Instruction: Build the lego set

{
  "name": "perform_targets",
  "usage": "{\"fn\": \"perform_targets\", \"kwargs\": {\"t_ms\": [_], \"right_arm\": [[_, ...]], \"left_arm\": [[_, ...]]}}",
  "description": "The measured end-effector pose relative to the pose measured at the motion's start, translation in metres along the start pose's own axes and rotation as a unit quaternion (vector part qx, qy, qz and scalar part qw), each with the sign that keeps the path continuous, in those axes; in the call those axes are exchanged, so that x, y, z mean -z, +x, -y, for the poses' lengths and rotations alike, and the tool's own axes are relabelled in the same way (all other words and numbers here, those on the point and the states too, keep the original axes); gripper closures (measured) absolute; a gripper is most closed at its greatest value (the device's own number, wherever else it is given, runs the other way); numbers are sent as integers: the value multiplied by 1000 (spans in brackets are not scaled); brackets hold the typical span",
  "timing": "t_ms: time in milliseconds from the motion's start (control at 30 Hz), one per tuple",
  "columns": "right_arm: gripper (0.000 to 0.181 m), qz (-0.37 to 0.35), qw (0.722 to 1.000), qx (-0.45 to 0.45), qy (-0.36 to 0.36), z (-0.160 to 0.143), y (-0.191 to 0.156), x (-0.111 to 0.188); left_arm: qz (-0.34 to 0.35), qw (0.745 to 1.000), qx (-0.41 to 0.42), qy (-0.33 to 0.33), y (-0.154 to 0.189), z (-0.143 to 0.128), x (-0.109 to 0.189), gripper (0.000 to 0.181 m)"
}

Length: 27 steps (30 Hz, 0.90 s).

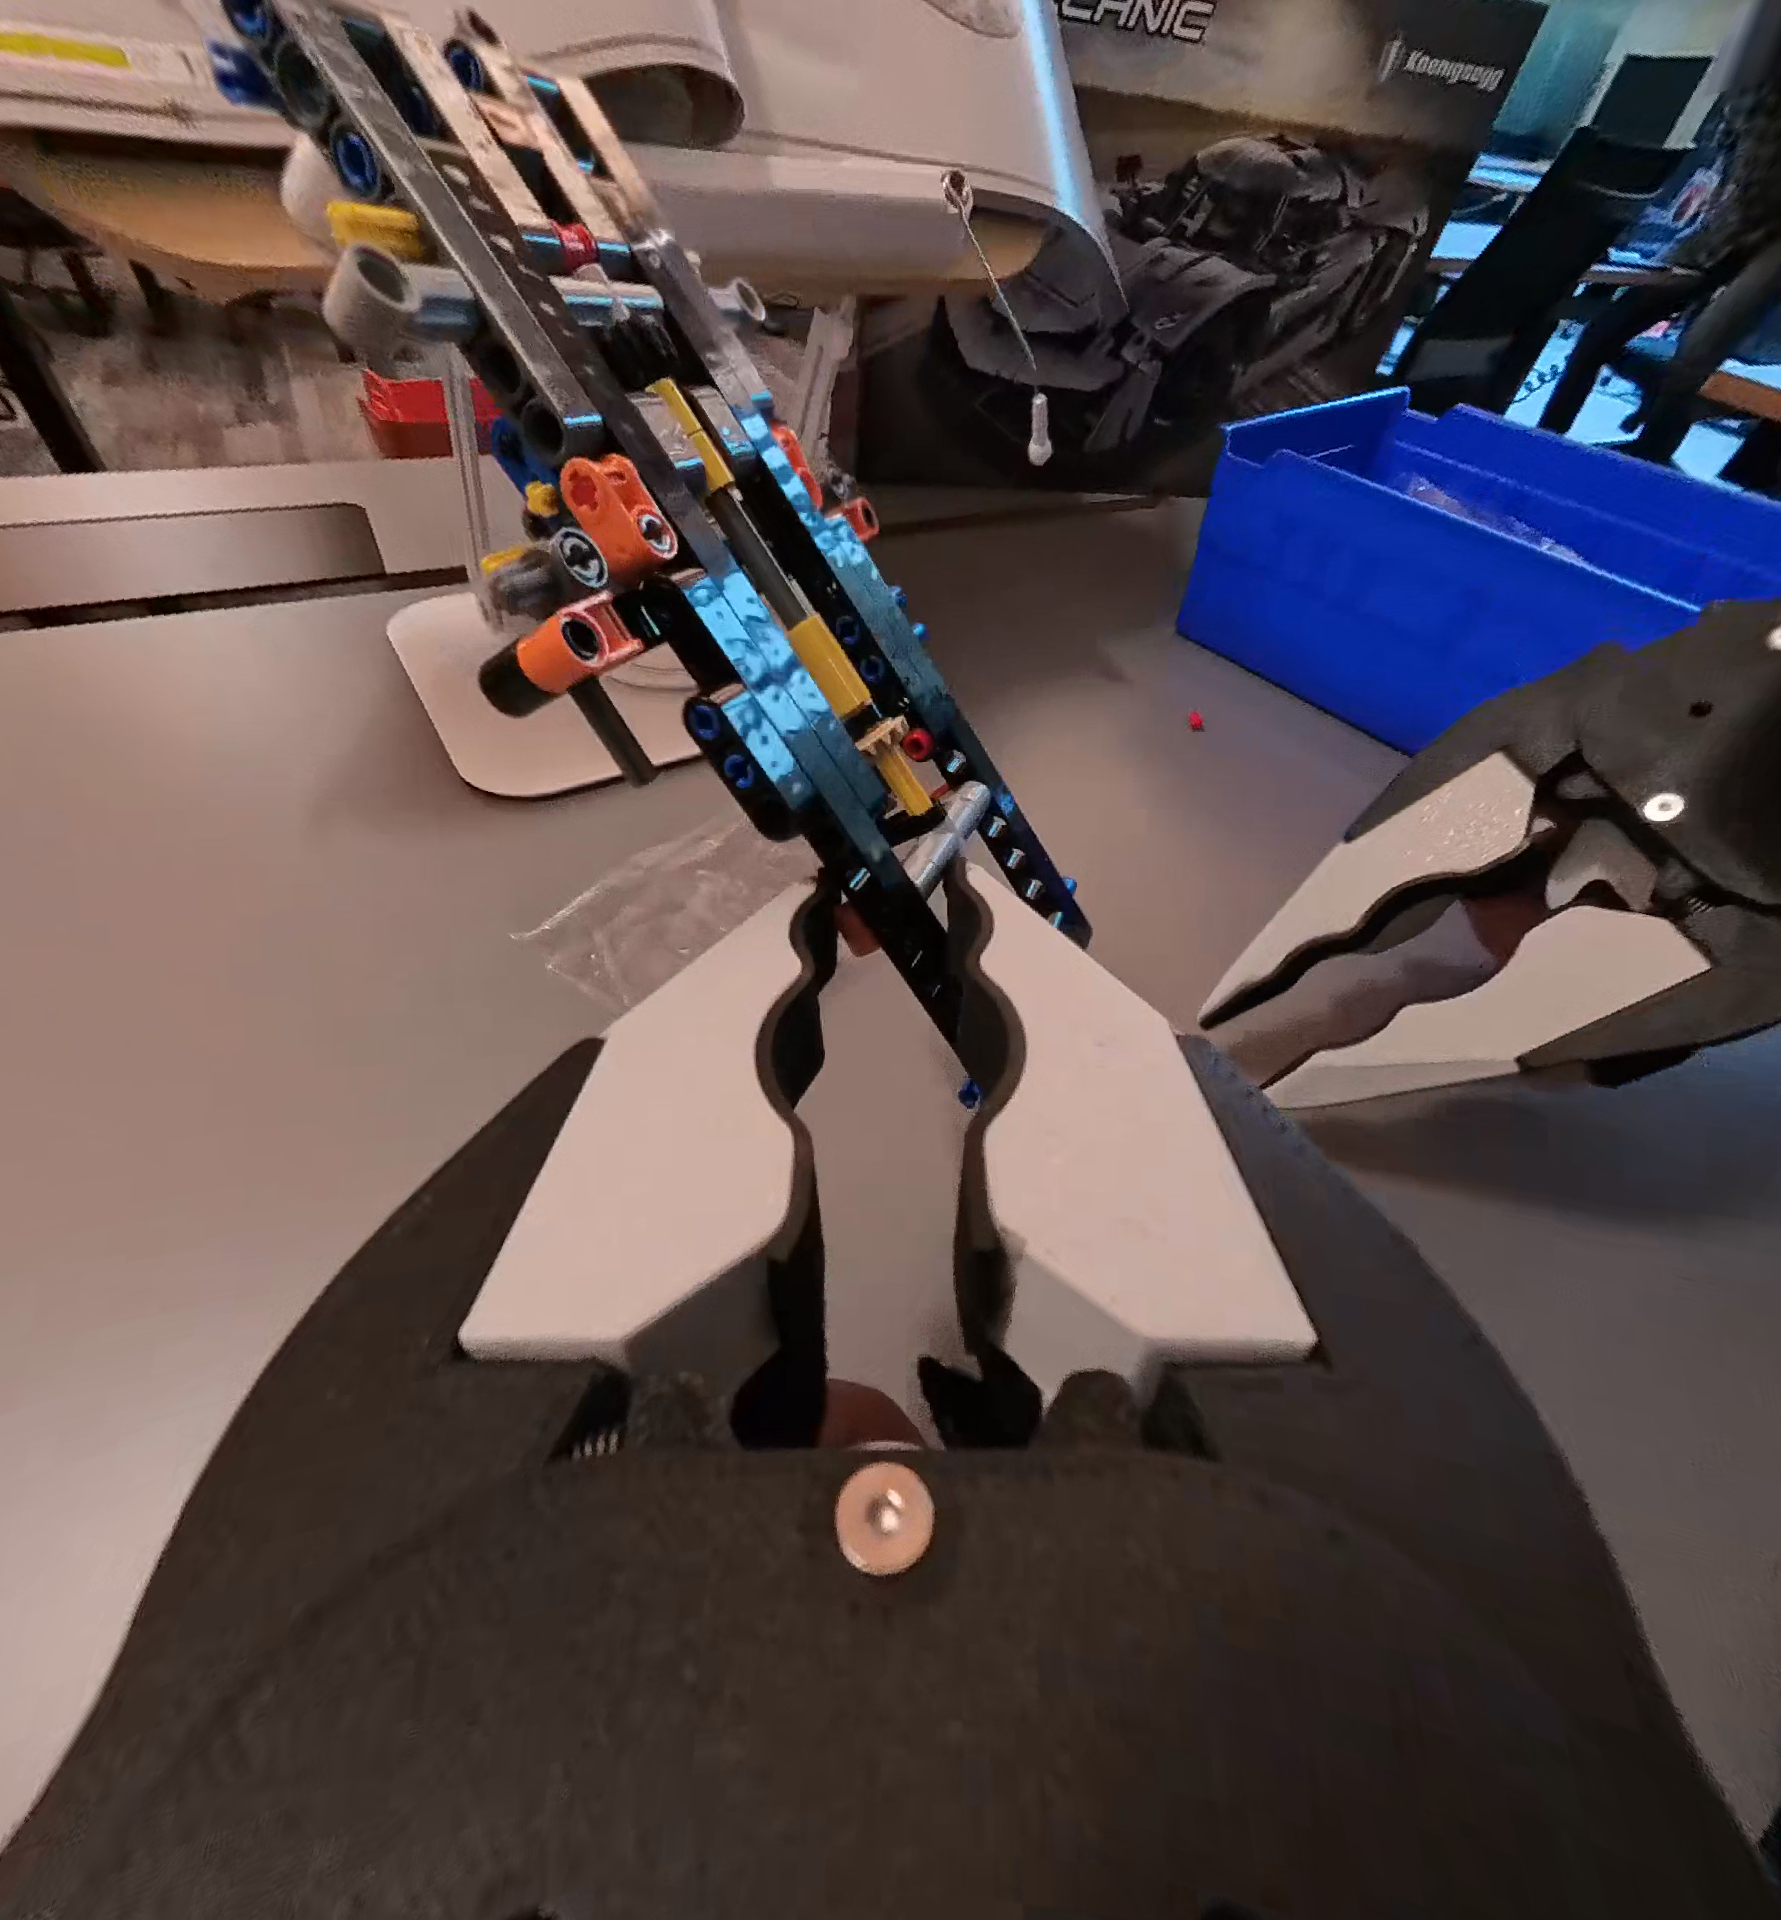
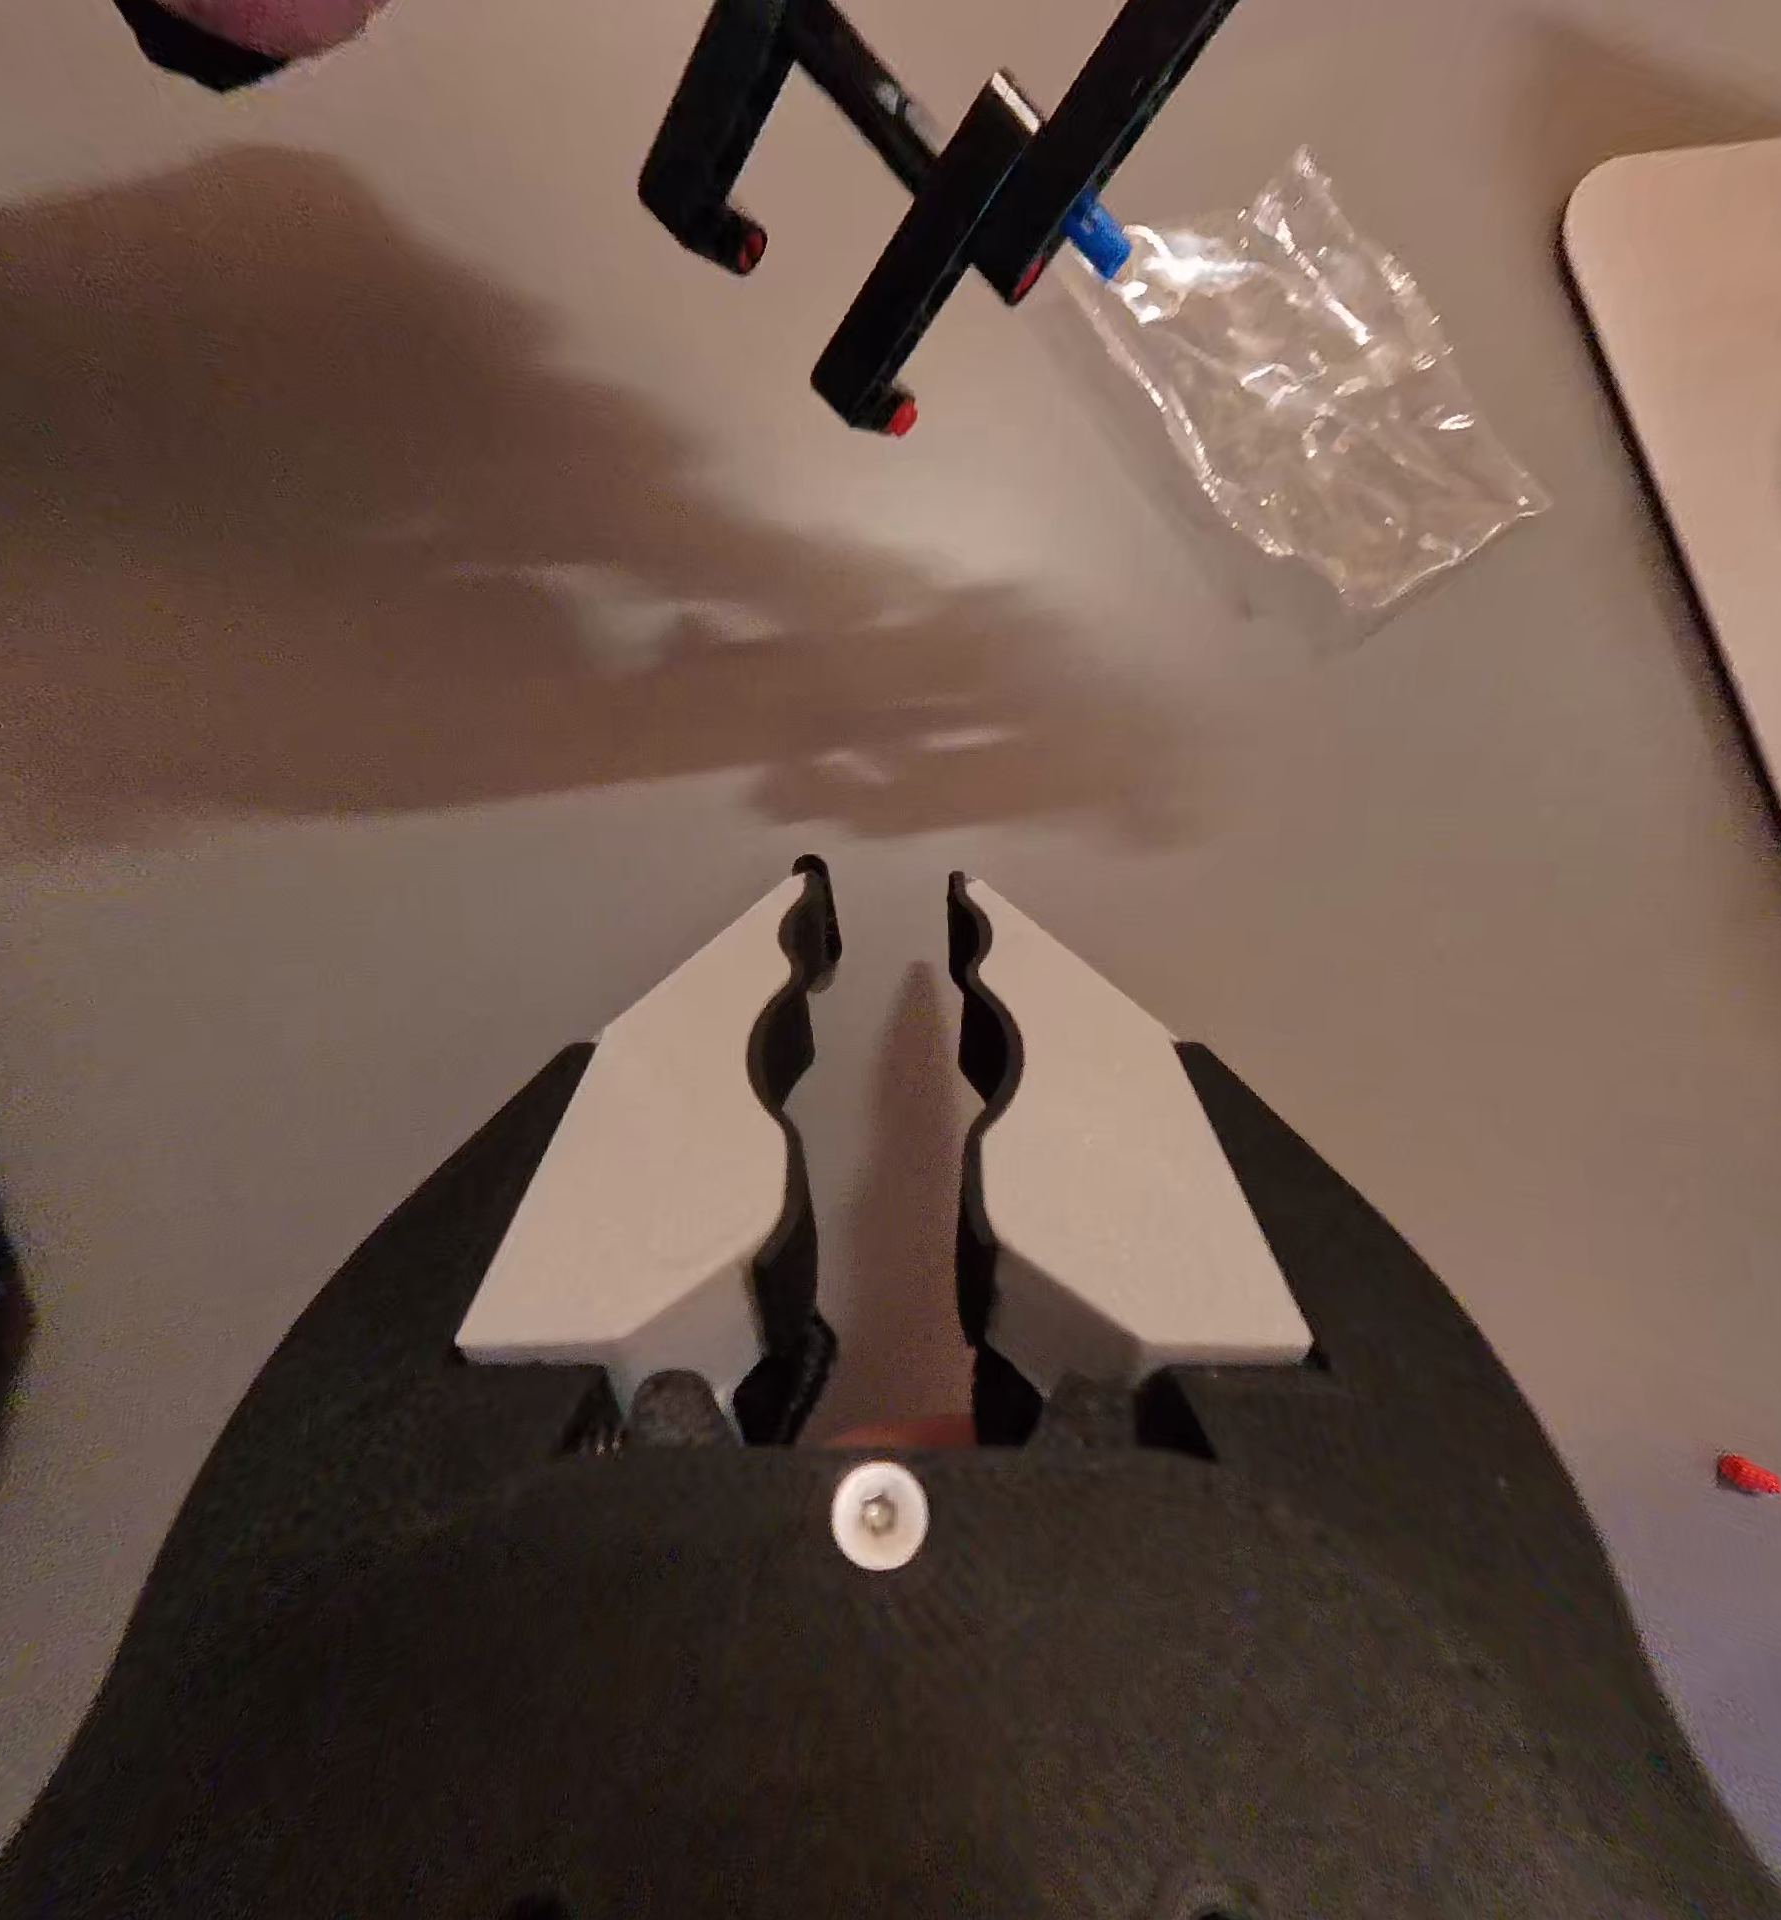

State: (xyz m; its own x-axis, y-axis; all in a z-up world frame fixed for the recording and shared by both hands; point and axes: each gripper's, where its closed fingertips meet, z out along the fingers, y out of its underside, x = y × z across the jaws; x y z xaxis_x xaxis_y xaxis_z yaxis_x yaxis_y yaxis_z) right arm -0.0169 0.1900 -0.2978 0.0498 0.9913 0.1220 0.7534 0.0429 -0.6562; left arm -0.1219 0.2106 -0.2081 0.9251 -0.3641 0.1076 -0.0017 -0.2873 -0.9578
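Observation:
My left gripper (image 1: 886, 894) is shut on the lower black beam of a long lego assembly (image 1: 761, 644) of black, light blue, orange and yellow parts, and holds it tilted up and away over the grey table. My right gripper (image 2: 891, 883) is open and empty, pointing down at the bare table; it also shows in the left wrist view (image 1: 1239, 1023) at the right, beside the held assembly. In the right wrist view the assembly's black underside (image 2: 948, 208) with red pins hangs at the top.
A crumpled clear plastic bag (image 2: 1301, 395) lies on the table under the assembly. A blue bin (image 1: 1468, 561) stands at the back right. A white stand base (image 1: 512, 717) holds an open instruction booklet (image 1: 761, 125). A small red piece (image 2: 1748, 1473) lies loose on the table. Tip to tip, the grippers are about 15 cm apart.

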Motion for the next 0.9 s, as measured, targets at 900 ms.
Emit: {"fn": "perform_targets", "kwargs": {"t_ms": [900], "right_arm": [[164, 46, 998, -33, 30, -10, -16, -9]], "left_arm": [[-37, 997, 70, 24, -10, -4, 5, 164]]}}
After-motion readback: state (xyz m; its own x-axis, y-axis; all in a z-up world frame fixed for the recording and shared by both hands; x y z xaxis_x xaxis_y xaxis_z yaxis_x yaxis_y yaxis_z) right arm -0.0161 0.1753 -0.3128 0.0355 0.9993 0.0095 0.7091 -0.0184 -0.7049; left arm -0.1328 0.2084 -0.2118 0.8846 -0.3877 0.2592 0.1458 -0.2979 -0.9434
